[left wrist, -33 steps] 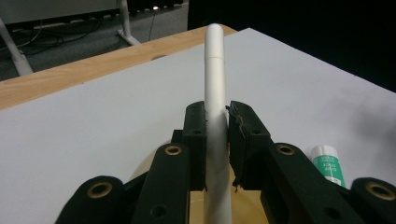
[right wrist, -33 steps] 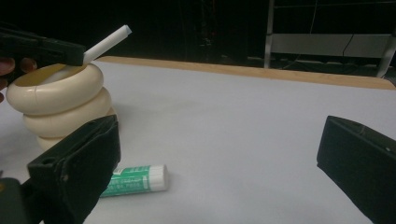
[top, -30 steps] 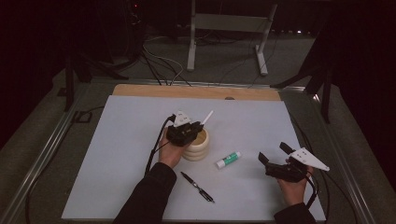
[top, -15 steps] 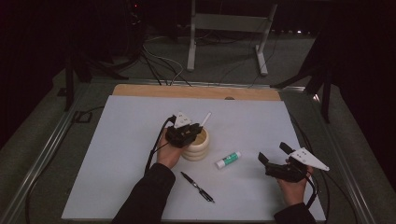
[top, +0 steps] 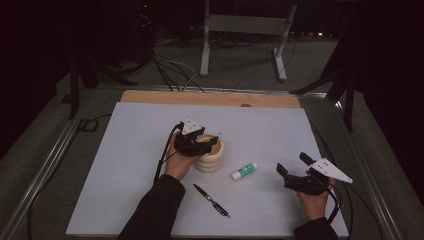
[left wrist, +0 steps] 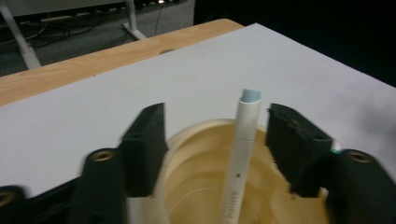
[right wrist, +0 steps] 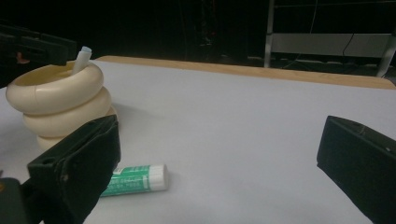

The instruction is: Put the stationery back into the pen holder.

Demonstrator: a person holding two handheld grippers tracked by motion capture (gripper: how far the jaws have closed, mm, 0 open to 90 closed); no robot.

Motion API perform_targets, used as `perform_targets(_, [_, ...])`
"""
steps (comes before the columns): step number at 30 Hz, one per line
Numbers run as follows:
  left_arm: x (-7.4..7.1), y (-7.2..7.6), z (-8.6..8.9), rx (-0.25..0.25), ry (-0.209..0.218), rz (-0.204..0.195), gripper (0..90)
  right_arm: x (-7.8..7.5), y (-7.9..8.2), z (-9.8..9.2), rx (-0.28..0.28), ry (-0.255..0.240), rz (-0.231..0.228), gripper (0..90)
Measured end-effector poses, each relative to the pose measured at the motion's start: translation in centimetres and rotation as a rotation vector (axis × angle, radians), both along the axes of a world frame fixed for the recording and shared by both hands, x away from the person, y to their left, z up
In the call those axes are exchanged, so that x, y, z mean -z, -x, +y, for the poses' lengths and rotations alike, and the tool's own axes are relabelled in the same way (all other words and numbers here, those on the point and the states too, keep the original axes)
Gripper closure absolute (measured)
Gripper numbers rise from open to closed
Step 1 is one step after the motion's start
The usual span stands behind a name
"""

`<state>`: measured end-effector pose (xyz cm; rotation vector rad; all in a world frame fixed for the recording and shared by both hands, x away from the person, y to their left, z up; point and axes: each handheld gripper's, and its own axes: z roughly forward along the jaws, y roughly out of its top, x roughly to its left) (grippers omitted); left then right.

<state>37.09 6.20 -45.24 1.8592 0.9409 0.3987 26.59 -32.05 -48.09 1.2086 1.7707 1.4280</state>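
Now | left gripper (left wrist: 212, 140): fingers just opened, parted around white pen (left wrist: 243, 154), not touching | pen upright in cream ringed holder (top: 210, 155) | right gripper (top: 297, 172): fingers wide, empty, on surface (top: 130, 150)

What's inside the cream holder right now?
A white pen stands in the holder, leaning on its rim, blue tip up, between the open left gripper fingers, untouched. Its lower end and the holder's bottom are out of sight.
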Motion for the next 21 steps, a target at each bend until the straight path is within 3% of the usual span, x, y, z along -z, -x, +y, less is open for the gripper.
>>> perform_targets(1, [0.0,0.0,0.2,-0.008,0.007,0.002,24.7,0.0,0.0,0.0,-0.001,0.001,-0.001,0.2])
perform_targets(5, [-0.3,0.0,1.1,-0.033,0.029,-0.002,14.3,0.0,0.0,0.0,-0.001,0.001,0.000,0.2])
perform_targets(8, [-0.5,-0.1,1.9,-0.037,0.040,0.010,0.7,0.0,0.0,0.0,-0.003,0.001,0.002,0.2])
perform_targets(12, [-0.7,0.0,3.4,-0.063,0.067,-0.017,0.0,0.0,0.0,0.0,-0.003,0.002,0.001,0.2])
perform_targets(21, [-0.6,0.2,7.1,-0.131,0.095,0.002,0.0,0.0,0.0,0.0,-0.003,0.003,0.003,0.2])
